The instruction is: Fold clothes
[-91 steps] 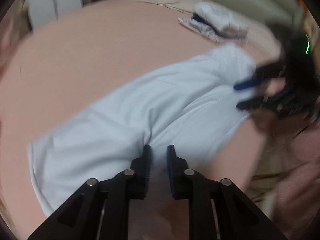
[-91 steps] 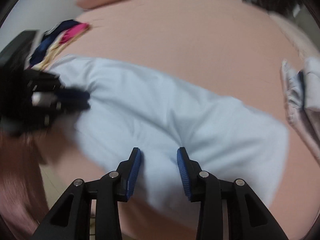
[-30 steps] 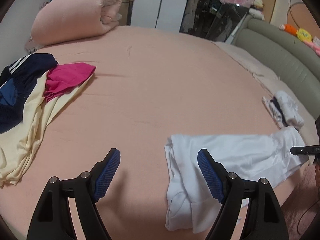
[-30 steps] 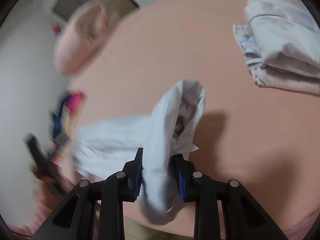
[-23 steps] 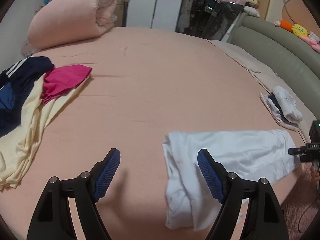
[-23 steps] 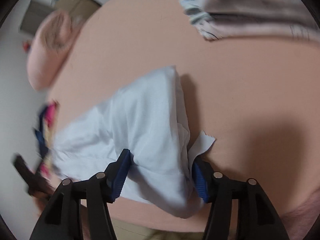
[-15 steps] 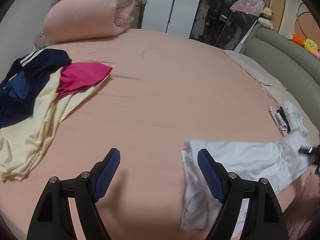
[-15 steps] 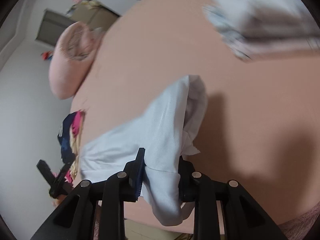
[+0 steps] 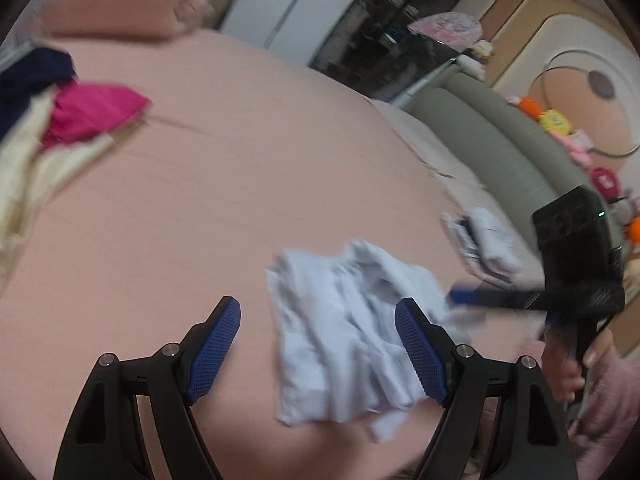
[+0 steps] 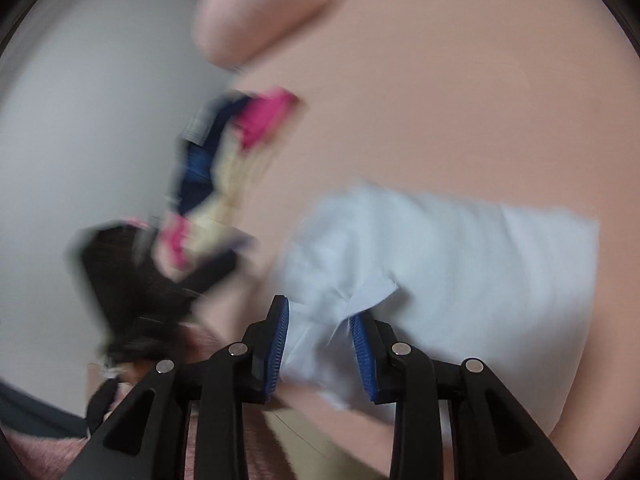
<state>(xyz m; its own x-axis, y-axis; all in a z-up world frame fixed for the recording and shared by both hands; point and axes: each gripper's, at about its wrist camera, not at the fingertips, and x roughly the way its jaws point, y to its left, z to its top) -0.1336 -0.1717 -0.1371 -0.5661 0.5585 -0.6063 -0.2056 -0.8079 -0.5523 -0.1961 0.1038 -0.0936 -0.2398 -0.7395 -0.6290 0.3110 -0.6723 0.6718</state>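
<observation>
Left gripper (image 9: 318, 350) has its blue-padded jaws spread wide with nothing held; only bare peach-pink bedsheet (image 9: 248, 184) and the left part of the garment show between them. The crumpled white cloth garment (image 9: 348, 332) lies bunched on the sheet near the bed's near edge, partly behind the left gripper's right finger. Right gripper (image 10: 320, 346) sits at the garment's edge (image 10: 440, 264): its jaws are opening, a fold of the white fabric is between the pads, and the fabric fills the gap up to both blue faces, so it reads as clamped on the cloth. In the left wrist view the right gripper (image 9: 460, 296) shows as a black body with a blue tip reaching into the garment's right side, a person's hand (image 9: 568, 364) around its handle. Right wrist view is heavily motion-blurred. Pile of unfolded clothes, navy, magenta and cream (image 9: 52, 120), lies at the far left of the bed, well apart from the white garment. Small stack of folded light clothes (image 9: 484, 240) sits beside the grey-green padded headboard (image 9: 500, 148). Rolled pink blanket (image 9: 116, 0) at the bed's far end.
</observation>
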